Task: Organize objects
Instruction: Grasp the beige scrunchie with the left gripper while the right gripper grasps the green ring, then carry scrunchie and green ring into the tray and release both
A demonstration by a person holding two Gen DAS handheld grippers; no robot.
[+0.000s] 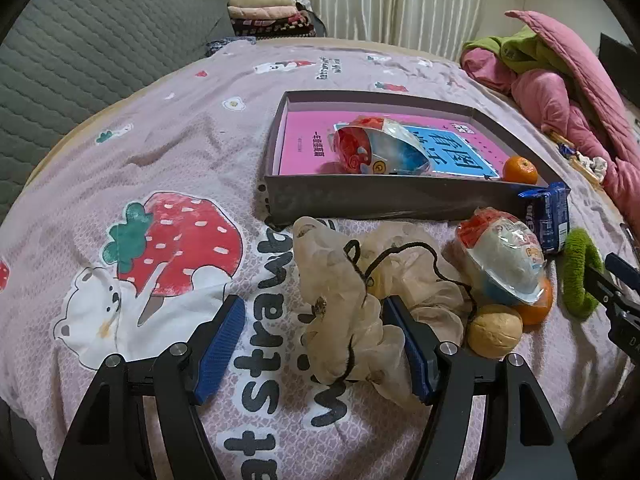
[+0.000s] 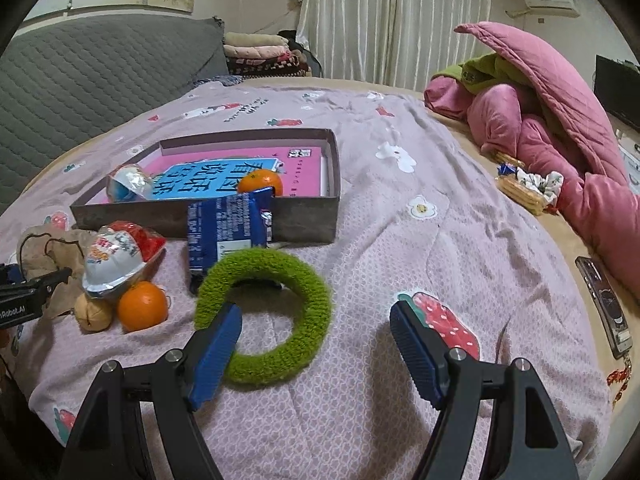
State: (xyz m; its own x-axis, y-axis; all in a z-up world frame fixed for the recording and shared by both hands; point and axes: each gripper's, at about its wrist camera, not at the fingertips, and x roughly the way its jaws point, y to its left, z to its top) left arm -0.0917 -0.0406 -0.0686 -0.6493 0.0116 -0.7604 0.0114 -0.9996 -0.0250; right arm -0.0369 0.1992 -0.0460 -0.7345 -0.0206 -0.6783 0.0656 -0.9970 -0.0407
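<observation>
Both grippers hang low over the bedspread [image 1: 168, 152], each spread wide with nothing pinched.

Left gripper [image 1: 312, 344]: the beige scrunchie [image 1: 360, 304] lies between its pads at lower centre of the left wrist view; the right-hand pad sits against the fabric, the other stands clear of it.

Right gripper [image 2: 316, 344]: the green ring scrunchie [image 2: 264, 316] lies at centre of the right wrist view, with the left-hand pad inside its hole and the other pad well outside the ring.

Box [image 1: 360, 200]: upper centre of the left wrist view, open, holding a pink book [image 1: 304, 140].

Risks, as judged:
- Closing on the beige scrunchie may catch only loose fabric or its black cord, so it slips or drags the walnut-like ball [image 1: 494, 330] beside it.
- The right gripper may pinch bedspread along with the ring.
- The grippers work close together near the pile, so a collision is possible.

Counts:
- wrapped cup snacks 2: one in the box [image 1: 380, 148], one outside [image 1: 504, 260]
- oranges 2: one in the box [image 1: 520, 170], one outside [image 2: 142, 306]
- blue packet 1 [image 2: 228, 228], leaning on the box front
- scrunchies 2
- ball 1
</observation>
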